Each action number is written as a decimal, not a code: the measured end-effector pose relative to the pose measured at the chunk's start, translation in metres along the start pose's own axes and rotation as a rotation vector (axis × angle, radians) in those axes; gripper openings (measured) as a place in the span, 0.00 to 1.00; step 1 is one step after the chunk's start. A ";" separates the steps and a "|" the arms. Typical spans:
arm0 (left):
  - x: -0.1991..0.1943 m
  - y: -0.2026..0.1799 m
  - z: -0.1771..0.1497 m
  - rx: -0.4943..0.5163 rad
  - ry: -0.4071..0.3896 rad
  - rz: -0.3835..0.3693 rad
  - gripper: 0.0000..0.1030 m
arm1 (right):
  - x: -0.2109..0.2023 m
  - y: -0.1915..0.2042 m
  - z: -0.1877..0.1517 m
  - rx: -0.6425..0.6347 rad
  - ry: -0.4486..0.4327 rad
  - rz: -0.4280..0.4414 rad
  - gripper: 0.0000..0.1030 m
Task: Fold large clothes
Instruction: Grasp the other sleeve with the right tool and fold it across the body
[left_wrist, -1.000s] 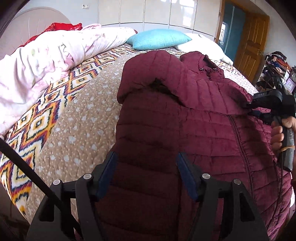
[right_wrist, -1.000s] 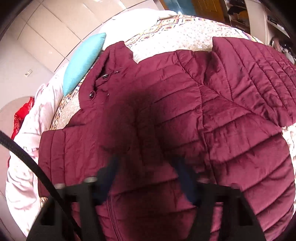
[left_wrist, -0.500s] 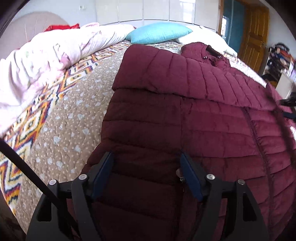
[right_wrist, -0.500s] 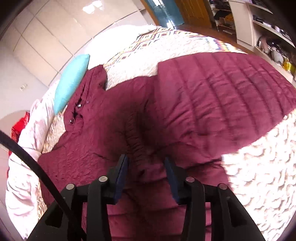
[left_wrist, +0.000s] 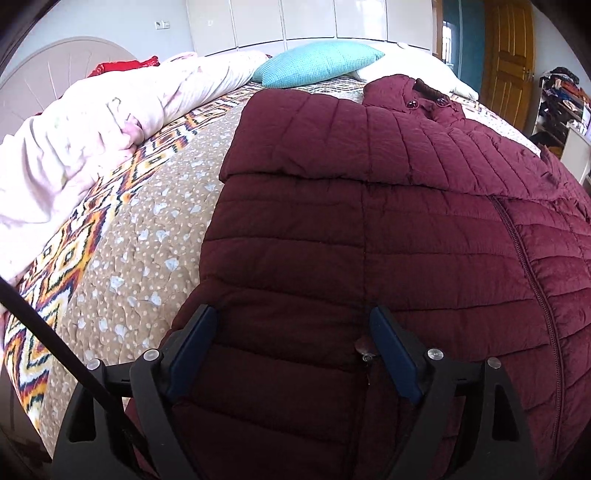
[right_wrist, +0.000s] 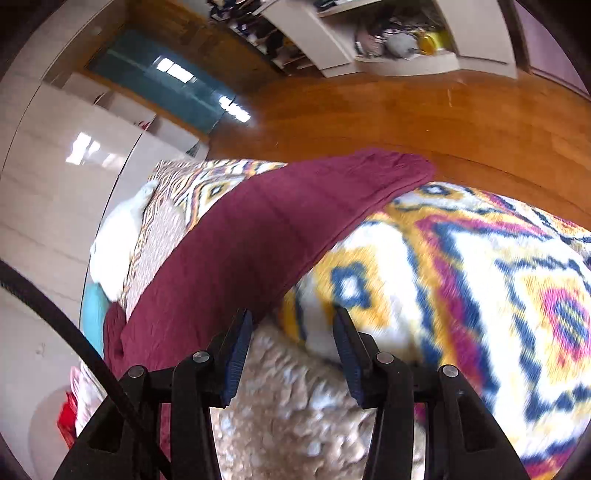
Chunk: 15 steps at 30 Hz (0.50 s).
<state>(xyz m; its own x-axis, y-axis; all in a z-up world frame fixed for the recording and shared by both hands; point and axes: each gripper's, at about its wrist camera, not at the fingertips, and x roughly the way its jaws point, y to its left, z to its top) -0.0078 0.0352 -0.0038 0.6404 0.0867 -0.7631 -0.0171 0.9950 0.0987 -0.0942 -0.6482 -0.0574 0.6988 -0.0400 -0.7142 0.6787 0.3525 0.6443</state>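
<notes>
Since a second ago my right hand-held gripper (right_wrist: 291, 354) has swung off the jacket's body toward the bed's edge; its view, then filled with quilted maroon, now shows the patterned bedspread (right_wrist: 461, 280) and wooden floor (right_wrist: 369, 114). One outstretched sleeve (right_wrist: 258, 236) lies across that spread toward the floor side, just beside the gripper's left fingertip (right_wrist: 240, 332). The jaws stand moderately apart with only bedspread between them, holding nothing. I judge I am lining up to take this sleeve and fold it inward, as the other appears already done.

My left hand-held gripper (left_wrist: 291, 354) has sunk a little closer over the lower part of the jacket (left_wrist: 369, 240), jaws spread wide with nothing pinched. In its view a sleeve (left_wrist: 332, 144) lies folded across the chest below the buttoned collar (left_wrist: 417, 96).

The jacket is puffy, stitched in horizontal channels, with a slightly crinkled shell and a zip running down the front; it should spring back unless pressed. The bedspread is quilted tan with pale flecks at the centre and a bright zigzag border.
</notes>
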 end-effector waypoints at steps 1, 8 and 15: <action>0.001 0.000 0.000 0.002 0.001 0.003 0.83 | 0.004 -0.005 0.011 0.034 -0.002 0.012 0.48; 0.002 0.000 0.000 0.005 0.001 0.010 0.84 | 0.014 0.033 0.045 -0.035 -0.038 -0.099 0.08; 0.002 0.002 -0.001 -0.001 -0.003 0.003 0.85 | -0.044 0.193 -0.017 -0.541 -0.159 -0.013 0.04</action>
<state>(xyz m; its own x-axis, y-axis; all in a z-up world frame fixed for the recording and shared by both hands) -0.0072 0.0372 -0.0053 0.6427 0.0895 -0.7609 -0.0197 0.9948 0.1003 0.0024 -0.5628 0.0943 0.7451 -0.1731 -0.6441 0.5040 0.7786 0.3739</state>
